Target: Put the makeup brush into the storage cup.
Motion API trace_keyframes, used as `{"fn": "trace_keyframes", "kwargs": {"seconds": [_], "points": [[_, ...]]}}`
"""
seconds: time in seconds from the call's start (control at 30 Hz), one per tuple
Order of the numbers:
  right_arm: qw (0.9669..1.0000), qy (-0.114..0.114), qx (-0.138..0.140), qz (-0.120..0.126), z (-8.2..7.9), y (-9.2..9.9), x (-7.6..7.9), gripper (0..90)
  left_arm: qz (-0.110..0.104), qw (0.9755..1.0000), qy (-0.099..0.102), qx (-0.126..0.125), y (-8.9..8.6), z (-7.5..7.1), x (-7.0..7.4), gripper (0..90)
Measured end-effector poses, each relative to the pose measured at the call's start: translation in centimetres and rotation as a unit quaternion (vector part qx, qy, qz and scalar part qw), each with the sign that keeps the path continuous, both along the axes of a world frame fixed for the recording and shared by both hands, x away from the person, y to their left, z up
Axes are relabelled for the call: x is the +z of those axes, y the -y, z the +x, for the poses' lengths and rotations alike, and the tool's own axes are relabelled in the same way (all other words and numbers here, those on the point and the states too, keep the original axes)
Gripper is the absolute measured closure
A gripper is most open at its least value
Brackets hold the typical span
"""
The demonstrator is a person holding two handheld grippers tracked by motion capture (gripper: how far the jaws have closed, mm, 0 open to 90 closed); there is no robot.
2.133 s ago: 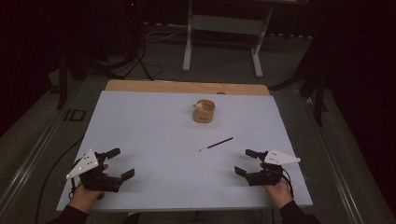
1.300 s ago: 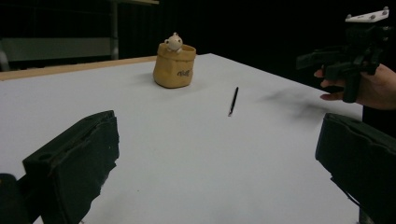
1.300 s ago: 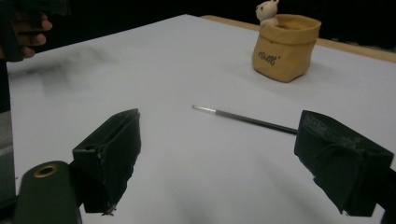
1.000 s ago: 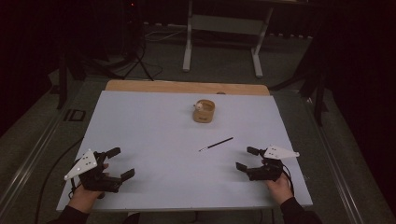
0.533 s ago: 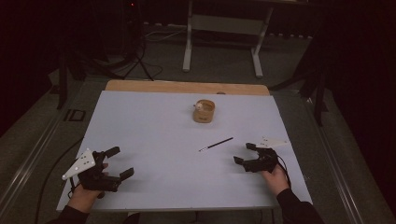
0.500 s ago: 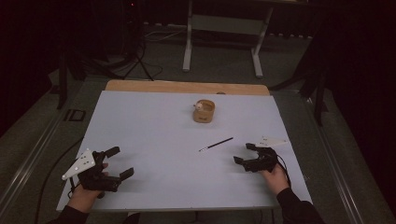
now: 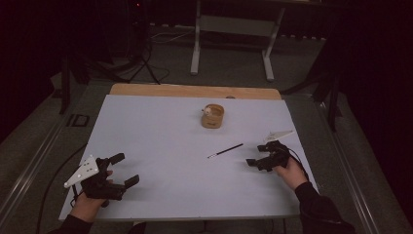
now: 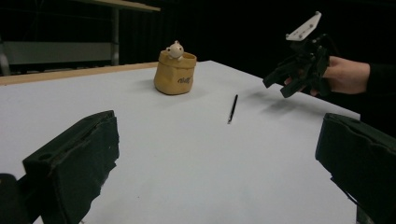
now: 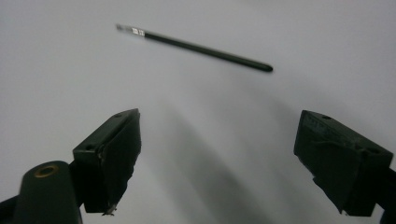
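A thin black pen (image 7: 225, 151) lies on the white table sheet (image 7: 156, 136), right of centre. My right gripper (image 7: 256, 155) hovers open just right of the pen, tilted down at the sheet. In the right gripper view the pen (image 9: 196, 46) lies beyond the wide-apart jaws of this gripper (image 9: 217, 154), with nothing between them. A tan pouch-shaped holder (image 7: 213, 116) with a small white figure on its rim stands farther back. My left gripper (image 7: 127, 168) rests open near the front left. Its own view shows the holder (image 8: 176, 72), the pen (image 8: 232, 108) and the right gripper (image 8: 276, 86).
A wooden board edge (image 7: 195, 90) runs along the back of the sheet. Behind the table, on the dark floor, stand a metal frame's legs (image 7: 196, 53) and a tripod (image 7: 141, 53). Bare sheet lies between the two grippers.
My right gripper has moved forward and left toward the pen and tipped its jaws downward. The left gripper, pen and holder have stayed put.
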State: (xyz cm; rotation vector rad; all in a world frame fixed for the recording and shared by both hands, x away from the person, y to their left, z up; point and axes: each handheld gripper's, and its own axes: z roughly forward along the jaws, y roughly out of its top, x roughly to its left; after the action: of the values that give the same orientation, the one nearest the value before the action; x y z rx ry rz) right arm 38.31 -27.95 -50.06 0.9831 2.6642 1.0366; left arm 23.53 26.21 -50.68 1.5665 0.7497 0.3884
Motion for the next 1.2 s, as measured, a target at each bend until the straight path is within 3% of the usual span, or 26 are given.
{"fn": "trace_keyframes", "kwargs": {"seconds": [0.07, 0.17, 0.27, 0.33, 0.4, 0.57, 0.63, 0.77, 0.83, 0.9, 1.0, 1.2], "points": [[0.9996, -0.003, 0.011, -0.024, 0.4, -0.2, 0.2, 14.9, 0.001, 1.0, -0.001, -0.001, 0.0, 0.0, 0.0, 0.0], [0.9991, -0.014, 0.018, -0.037, 0.8, -0.4, 0.2, 14.9, 0.002, 1.0, -0.002, -0.002, 0.0, 0.0, 0.0, 0.0], [0.9973, -0.04, 0.037, -0.049, 1.6, -0.7, 0.4, 16.2, -0.001, 1.0, -0.002, -0.002, 0.0, 0.0, 0.0, 0.0], [0.9951, -0.058, 0.053, -0.06, 1.9, -0.9, 0.5, 16.2, -0.002, 1.0, -0.002, -0.002, 0.0, 0.0, 0.0, 0.0], [0.9931, -0.062, 0.061, -0.079, 2.1, -1.2, 0.6, 16.1, -0.002, 1.0, -0.001, -0.001, -0.1, 0.0, 0.0, 0.0], [0.9893, -0.076, 0.076, -0.099, 2.8, -1.5, 1.3, 14.9, 0.0, 1.0, -0.002, -0.002, 0.0, 0.0, 0.0, 0.0], [0.9856, -0.082, 0.086, -0.119, 3.6, -1.7, 2.3, 14.5, 0.002, 1.0, -0.001, -0.003, 0.0, 0.0, 0.0, 0.0], [0.9832, -0.088, 0.096, -0.127, 4.3, -1.8, 3.0, 14.5, 0.0, 1.0, -0.002, -0.003, 0.0, 0.0, 0.0, 0.0], [0.9791, -0.084, 0.113, -0.147, 5.0, -2.0, 3.4, 14.0, -0.001, 1.0, -0.003, -0.003, 0.0, 0.0, 0.0, 0.0], [0.9746, -0.104, 0.123, -0.156, 5.6, -2.1, 3.5, 14.1, -0.002, 1.0, -0.003, -0.004, 0.0, 0.0, 0.0, 0.0], [0.9722, -0.111, 0.131, -0.16, 6.1, -2.2, 3.5, 14.1, -0.002, 1.0, -0.004, -0.004, 0.0, 0.0, -0.1, 0.0], [0.9601, -0.085, 0.193, -0.184, 6.7, -2.9, 3.6, 14.5, -0.004, 1.0, -0.005, -0.004, -0.1, 0.0, -0.1, 0.0]]}}
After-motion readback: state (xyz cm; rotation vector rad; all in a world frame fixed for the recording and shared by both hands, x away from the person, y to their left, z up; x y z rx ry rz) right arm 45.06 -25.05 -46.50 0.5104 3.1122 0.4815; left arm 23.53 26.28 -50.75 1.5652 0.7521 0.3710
